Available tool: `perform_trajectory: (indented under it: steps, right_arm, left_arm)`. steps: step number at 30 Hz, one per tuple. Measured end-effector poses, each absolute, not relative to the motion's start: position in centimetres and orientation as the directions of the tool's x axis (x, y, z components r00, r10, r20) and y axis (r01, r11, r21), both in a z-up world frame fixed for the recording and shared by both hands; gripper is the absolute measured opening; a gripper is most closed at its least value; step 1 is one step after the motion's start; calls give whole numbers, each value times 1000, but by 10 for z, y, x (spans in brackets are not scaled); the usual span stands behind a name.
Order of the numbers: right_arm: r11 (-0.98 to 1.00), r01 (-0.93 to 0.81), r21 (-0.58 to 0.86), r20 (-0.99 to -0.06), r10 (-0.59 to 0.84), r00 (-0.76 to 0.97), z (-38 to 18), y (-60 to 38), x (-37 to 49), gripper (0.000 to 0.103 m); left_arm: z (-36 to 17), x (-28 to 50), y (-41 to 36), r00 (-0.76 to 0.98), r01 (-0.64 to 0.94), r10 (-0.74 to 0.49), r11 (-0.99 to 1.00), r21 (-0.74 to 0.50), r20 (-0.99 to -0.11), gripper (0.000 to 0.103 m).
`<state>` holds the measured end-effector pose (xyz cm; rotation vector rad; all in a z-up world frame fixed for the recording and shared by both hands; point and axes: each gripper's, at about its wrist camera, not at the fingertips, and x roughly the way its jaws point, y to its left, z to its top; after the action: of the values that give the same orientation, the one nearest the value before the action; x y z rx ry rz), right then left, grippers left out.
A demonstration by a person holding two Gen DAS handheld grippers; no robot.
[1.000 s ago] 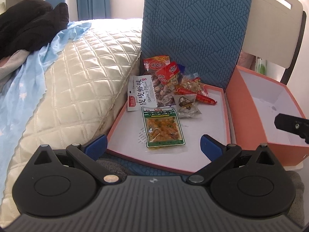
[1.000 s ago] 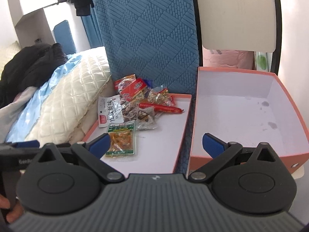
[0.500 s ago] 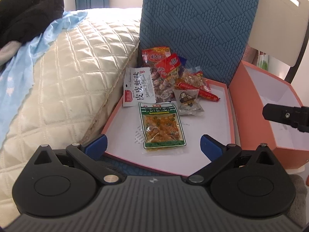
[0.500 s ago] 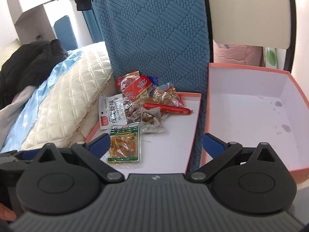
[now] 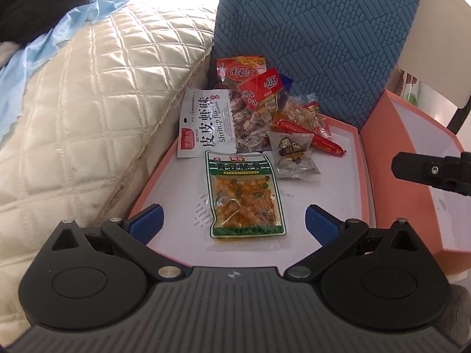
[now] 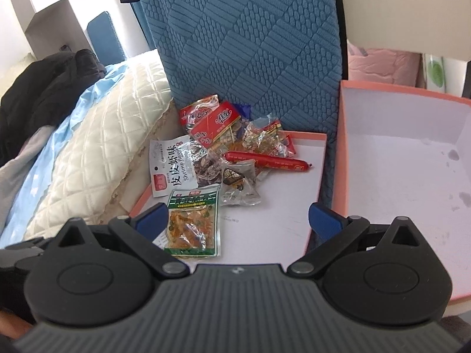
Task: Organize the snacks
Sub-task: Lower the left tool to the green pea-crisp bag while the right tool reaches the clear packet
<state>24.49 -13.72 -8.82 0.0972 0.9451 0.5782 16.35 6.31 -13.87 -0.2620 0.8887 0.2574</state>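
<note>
Snack packets lie on a shallow pink-rimmed lid [image 5: 362, 176]: a green packet of orange pieces [image 5: 245, 194] nearest, a white shrimp-flavour packet [image 5: 206, 126], a red sausage [image 5: 309, 138], a dark small packet [image 5: 293, 154] and red packets [image 5: 259, 88] at the back. My left gripper [image 5: 234, 223] is open and empty, just short of the green packet. My right gripper [image 6: 237, 220] is open and empty over the lid [image 6: 312, 138], with the green packet [image 6: 191, 223] by its left finger. The deep pink box [image 6: 412, 161] stands empty to the right.
A blue textured chair back [image 5: 309, 29] rises behind the lid. A quilted cream pillow [image 5: 88, 117] with blue cloth lies at the left. The right gripper's black finger [image 5: 429, 170] reaches in over the box [image 5: 388, 161] in the left wrist view.
Both grippers have moved forward and closer to the snacks on the lid. Both stay open and empty.
</note>
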Motion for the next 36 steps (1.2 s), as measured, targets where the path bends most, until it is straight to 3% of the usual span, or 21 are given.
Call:
perform_trajectory:
  steps: [9,11,18,33,36]
  right_arm:
    - [844,-418,336,-753,507,419,-117,-122,281,103]
    - [840,-422,341,-757,512,407,-123,-116,290,97]
    - [830,-430,355,-783,515,349,-152,-93,320,93]
    - [838,-426,342,-841,475,258,-216,-53,358,92]
    - [836,-424,349,-845,476,242,-224,-46,362,87]
  left_arm:
    - [-172,196,74,578,-333,60,928,-168,-814,102]
    - [-179,204,78,574,-334,53,926,-175,-817,102]
    - [-206,232,88,552,-340,21,919,-202,-834,102]
    - [-245,251,84,487,-333,48,933,-135,-872,102]
    - [-247,251,83,490,-330,42,934,-140,-871,102]
